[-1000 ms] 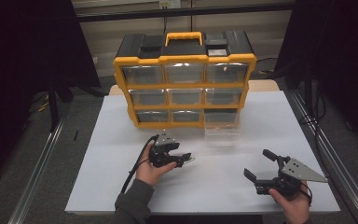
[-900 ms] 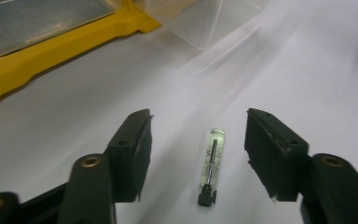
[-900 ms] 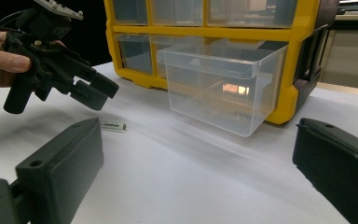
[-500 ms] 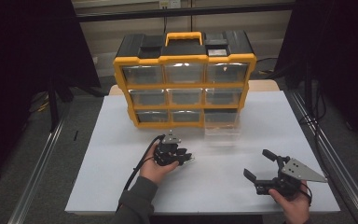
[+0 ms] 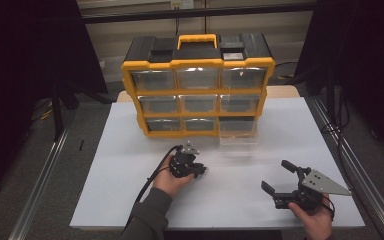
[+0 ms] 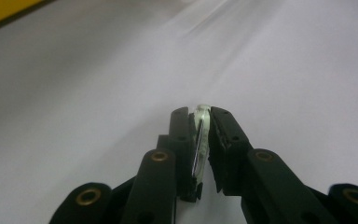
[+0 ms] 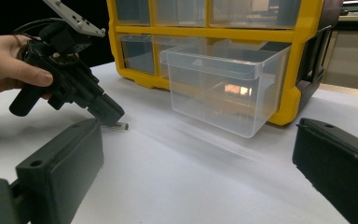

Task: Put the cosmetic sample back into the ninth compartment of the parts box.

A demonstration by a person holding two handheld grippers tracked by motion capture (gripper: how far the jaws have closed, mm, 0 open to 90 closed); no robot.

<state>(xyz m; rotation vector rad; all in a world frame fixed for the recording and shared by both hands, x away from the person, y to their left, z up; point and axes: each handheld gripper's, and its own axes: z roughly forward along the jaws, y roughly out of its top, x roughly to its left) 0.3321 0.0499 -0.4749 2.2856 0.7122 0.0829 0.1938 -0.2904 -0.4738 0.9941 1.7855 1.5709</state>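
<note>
The left gripper's fingers (image 6: 182, 135) pinch a small pale part (image 6: 200, 133) by its edge mid-worktop (image 5: 130, 150), so it could twist free, while the right gripper (image 5: 280, 181) gapes wide and empty

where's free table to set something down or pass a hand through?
Free: the white table left of the left gripper, the strip between that gripper and the right gripper, and the far right beside the yellow drawer cabinet. Crowded: in front of the cabinet's lower right, where the clear drawer stands pulled out, with the left gripper just before it.
</note>
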